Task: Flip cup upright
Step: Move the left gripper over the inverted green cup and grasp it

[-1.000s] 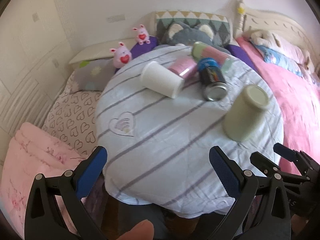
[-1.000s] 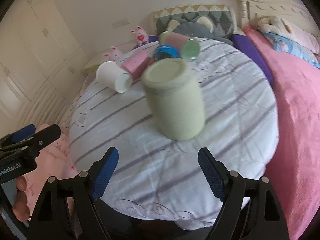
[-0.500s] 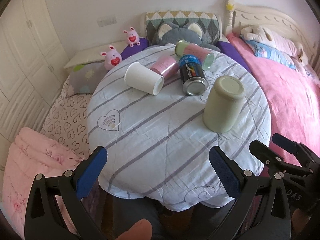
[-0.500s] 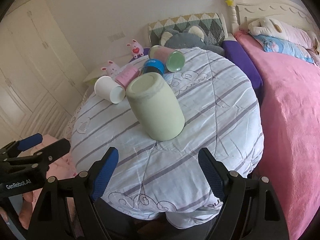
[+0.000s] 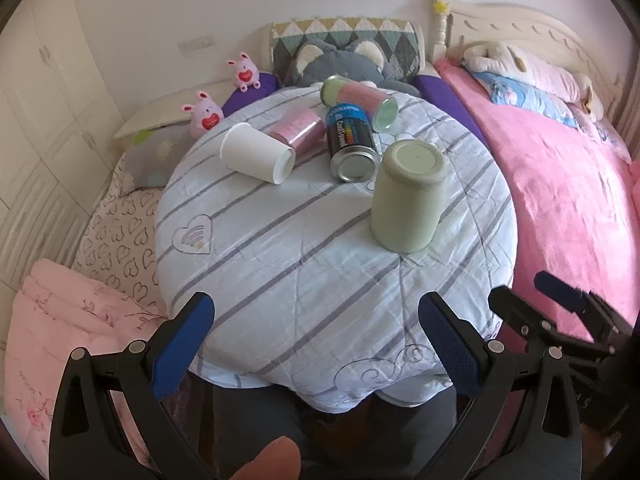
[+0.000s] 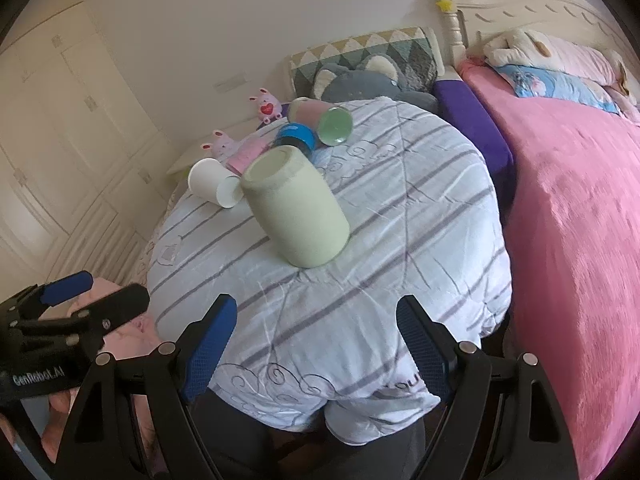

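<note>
A pale green cup [image 5: 408, 196] stands upside down, base up, on the right half of a round table covered with a striped cloth [image 5: 280, 264]. It also shows in the right wrist view [image 6: 298, 208], near the middle of the table. My left gripper [image 5: 316, 320] is open and empty at the table's near edge. My right gripper [image 6: 316, 324] is open and empty, also at the near edge, well short of the cup. The right gripper shows in the left wrist view [image 5: 560, 300], and the left gripper in the right wrist view [image 6: 80, 296].
A white paper cup [image 5: 258, 152], a pink cup [image 5: 298, 130], a dark can [image 5: 350, 142] and a pink-and-green tube [image 5: 360, 98] lie on their sides at the table's far half. A pink bed [image 5: 568, 184] is on the right, pillows and plush toys behind.
Both grippers have pulled back from the table toward its near edge. The green cup looks smaller and farther away; it has not moved on the cloth.
</note>
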`<state>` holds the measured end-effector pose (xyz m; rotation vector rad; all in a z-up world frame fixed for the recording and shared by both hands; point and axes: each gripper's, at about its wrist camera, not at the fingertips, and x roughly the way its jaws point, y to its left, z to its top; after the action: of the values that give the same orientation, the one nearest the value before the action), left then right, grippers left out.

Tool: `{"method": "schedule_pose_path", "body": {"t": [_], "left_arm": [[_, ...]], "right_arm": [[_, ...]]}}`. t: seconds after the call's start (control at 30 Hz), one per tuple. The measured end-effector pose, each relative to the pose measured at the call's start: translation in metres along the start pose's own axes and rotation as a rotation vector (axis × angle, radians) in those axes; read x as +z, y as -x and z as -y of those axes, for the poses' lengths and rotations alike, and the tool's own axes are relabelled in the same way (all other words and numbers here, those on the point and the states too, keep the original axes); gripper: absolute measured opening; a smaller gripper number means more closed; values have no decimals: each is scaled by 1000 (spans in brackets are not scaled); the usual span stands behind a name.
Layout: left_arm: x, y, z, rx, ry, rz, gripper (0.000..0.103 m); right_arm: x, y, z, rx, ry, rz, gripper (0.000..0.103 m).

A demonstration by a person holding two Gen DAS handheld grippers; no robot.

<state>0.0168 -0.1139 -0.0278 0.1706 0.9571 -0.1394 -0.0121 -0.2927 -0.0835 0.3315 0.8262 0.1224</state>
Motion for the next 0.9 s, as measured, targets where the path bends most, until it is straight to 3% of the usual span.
{"method": "schedule_pose_path", "body": {"t": [0.4,0.9], "left_arm": [[43,-45,25,-79,-19,-120,103],[107,-94,67,-118,-87,-197,103]], "right_arm": [[7,-17,22,-12,-33,-30,83],[28,-41,43,-5,-53,-68,83]]}}
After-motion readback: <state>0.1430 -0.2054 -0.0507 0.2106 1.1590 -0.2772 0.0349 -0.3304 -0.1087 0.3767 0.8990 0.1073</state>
